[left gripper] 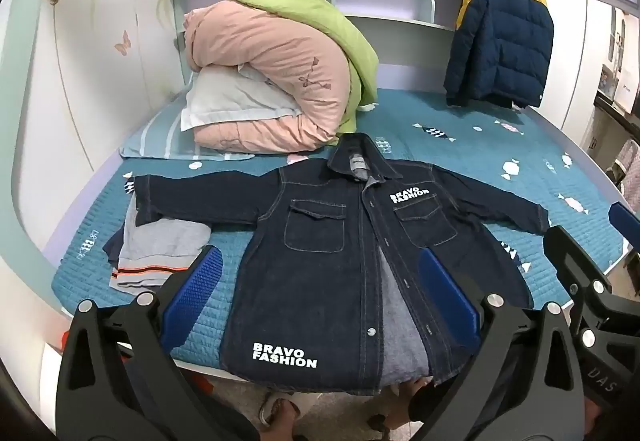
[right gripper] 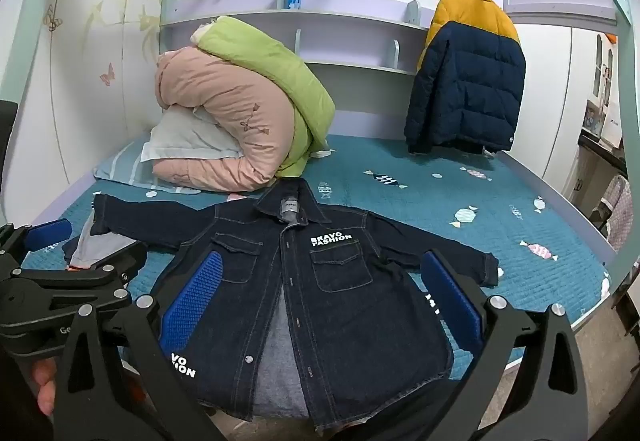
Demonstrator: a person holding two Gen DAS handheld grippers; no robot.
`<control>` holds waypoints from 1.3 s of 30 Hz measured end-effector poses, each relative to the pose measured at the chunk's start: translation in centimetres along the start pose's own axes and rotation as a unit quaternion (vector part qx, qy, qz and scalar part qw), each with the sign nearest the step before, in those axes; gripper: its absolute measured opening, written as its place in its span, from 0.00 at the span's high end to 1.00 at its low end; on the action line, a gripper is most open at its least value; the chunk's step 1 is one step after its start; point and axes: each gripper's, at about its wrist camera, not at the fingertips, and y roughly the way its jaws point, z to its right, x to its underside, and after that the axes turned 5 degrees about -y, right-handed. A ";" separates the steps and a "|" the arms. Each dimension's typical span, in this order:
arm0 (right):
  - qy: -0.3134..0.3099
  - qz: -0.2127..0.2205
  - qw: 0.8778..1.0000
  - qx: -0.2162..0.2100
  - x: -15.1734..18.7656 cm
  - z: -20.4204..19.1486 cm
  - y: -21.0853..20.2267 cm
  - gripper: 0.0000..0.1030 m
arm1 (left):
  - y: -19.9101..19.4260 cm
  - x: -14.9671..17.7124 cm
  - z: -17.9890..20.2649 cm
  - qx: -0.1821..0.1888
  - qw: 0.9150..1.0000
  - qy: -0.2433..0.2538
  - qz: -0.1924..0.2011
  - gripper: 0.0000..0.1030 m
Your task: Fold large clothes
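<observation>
Hidden: the jacket's [left gripper: 320, 257] bottom edge is hanging off the bed [left gripper: 460, 145], and the gray clothes [left gripper: 160, 253] are tucking under its sleeve.
Jacket: dark stiff denim with white letters is lying flat, front open, sleeves spreading wide.
Left tongs [left gripper: 320, 293]: gaping wide, holding nothing.
Right tongs [right gripper: 320, 297]: gaping wide, holding nothing.
Around: puffy pink and green blankets [left gripper: 280, 53] are piling up behind; a puffy coat [left gripper: 504, 29] is hanging.
</observation>
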 end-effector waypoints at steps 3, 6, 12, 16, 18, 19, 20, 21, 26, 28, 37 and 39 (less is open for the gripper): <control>0.002 0.000 1.000 -0.002 0.0 -0.1 0.0 0.07 | 0.0 0.0 0.0 0.002 1.000 -0.002 0.000 0.04; 0.004 -0.004 1.000 -0.005 -0.1 -0.2 -0.1 0.07 | 0.0 0.1 0.1 0.001 1.000 0.000 -0.001 0.04; 0.007 -0.005 1.000 -0.007 -0.5 -0.1 -0.4 0.07 | -0.2 -1.1 -0.2 0.000 1.000 -0.005 -0.003 0.05; 0.010 -0.007 1.000 -0.009 -0.2 0.1 -0.3 0.07 | -0.8 -1.0 -0.3 -0.003 1.000 -0.006 -0.003 0.05; 0.013 -0.009 1.000 -0.013 -0.1 0.4 -0.5 0.07 | -0.8 -0.6 -0.2 -0.006 1.000 -0.006 0.000 0.05; 0.014 -0.009 1.000 -0.015 0.0 0.4 -0.5 0.07 | -0.8 -0.6 -0.2 -0.005 1.000 -0.005 0.000 0.05; 0.014 -0.010 1.000 -0.016 0.0 0.4 -0.6 0.07 | -0.8 -0.6 -0.2 -0.005 1.000 -0.006 -0.001 0.05; 0.019 -0.011 1.000 -0.015 -0.1 0.7 -0.5 0.07 | -0.8 -0.6 -0.1 -0.006 1.000 -0.007 -0.001 0.05; 0.019 -0.012 1.000 -0.015 -0.1 0.9 -0.4 0.07 | -0.8 -0.4 -0.1 -0.007 1.000 -0.006 0.000 0.05; 0.020 -0.013 1.000 -0.016 0.0 0.9 -0.4 0.07 | -0.8 -0.3 -0.2 -0.007 1.000 -0.006 -0.001 0.05; 0.018 -0.018 1.000 -0.013 0.0 0.7 -0.1 0.07 | -0.3 0.1 0.0 -0.009 1.000 -0.006 -0.010 0.05; 0.019 -0.019 1.000 -0.014 0.0 0.8 0.0 0.07 | -0.2 0.1 0.0 -0.010 1.000 -0.006 -0.011 0.05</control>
